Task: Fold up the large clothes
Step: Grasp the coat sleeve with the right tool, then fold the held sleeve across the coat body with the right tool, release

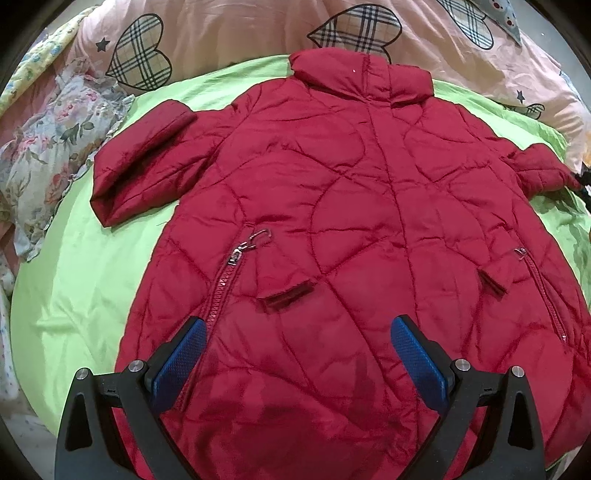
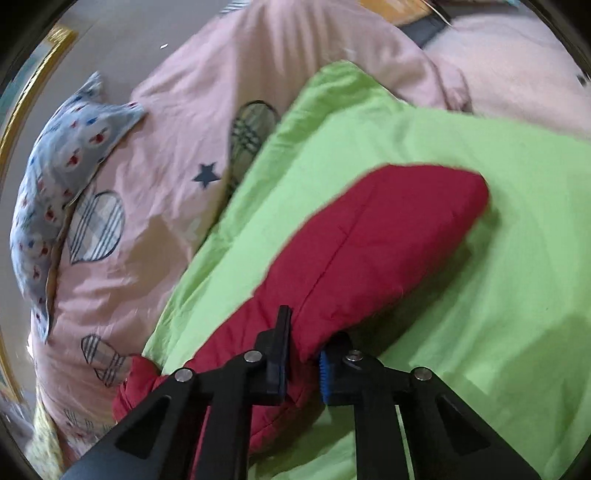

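Red padded coat [image 1: 332, 206] lay front-up and spread flat on the green sheet [image 1: 85, 295], collar toward the pink quilt [image 1: 229, 33] with plaid hearts, both sleeves out to the sides. Right gripper [image 2: 303, 369] had its jaws pinched nearly together on the sleeve [image 2: 369, 236] near where it joins the body, puffy fabric bunched between the blue pads [image 2: 324, 380]; cuff end lay free on the sheet ahead. Left gripper [image 1: 299, 354] hung over the lower front of the coat with jaws wide apart, holding nothing, pads above the fabric either side of the hem area. Risks as judged: slick padded shell could slide out of a narrow pinch once the sleeve was lifted; grip sat far from the cuff, so the free end might droop and fold crooked or drag the sheet into wrinkles. Pulling with the body unpinned could shift the whole coat. Pocket zipper pull [image 1: 255, 240] could snag the sleeve coming across. Right view was motion-blurred, so exact bite depth was unclear.
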`<state>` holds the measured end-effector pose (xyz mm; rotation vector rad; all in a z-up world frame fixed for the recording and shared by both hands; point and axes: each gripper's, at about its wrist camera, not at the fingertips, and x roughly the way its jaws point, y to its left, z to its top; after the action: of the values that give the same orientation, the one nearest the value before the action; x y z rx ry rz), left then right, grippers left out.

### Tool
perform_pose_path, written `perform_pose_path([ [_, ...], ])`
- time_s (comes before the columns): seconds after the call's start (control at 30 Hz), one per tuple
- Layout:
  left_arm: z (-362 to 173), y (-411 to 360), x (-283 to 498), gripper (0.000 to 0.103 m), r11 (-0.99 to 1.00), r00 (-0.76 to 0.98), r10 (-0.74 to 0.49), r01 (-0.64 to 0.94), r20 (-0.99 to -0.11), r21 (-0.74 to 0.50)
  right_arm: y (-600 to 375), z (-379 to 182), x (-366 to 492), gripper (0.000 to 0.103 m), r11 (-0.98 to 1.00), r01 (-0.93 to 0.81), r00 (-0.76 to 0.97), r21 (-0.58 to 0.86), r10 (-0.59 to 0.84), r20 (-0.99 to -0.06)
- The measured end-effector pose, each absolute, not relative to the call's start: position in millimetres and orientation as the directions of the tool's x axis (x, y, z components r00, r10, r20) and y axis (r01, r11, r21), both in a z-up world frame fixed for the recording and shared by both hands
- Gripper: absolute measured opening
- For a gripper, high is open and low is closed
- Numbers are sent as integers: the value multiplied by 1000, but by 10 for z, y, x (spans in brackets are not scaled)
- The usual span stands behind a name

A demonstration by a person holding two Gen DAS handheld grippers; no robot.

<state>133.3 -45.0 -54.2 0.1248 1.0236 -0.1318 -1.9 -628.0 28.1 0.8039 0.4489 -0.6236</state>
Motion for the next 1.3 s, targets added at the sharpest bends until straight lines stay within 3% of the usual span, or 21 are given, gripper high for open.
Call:
perform_pose_path([
  [0.37,-497,-259,1215,101,988,508,-71,152,-859,8,-5378,879,660,9,778,508,799,371,-264,-541],
  [0.67,-488,-18,1176,101,992,494,-104,118,-863,-52,-3975,1132,1356,8,949,155,850,275,14,-527],
  [1.07,-501,337,1224,101,994,509,-113,59,-853,-96,-2260,378,2236,8,986,-78,702,147,159,-694],
  [1.3,-498,549,1498,101,992,529,-118,28,-840,-122,-2043,-233,2285,8,982,-93,627,163,185,-756],
])
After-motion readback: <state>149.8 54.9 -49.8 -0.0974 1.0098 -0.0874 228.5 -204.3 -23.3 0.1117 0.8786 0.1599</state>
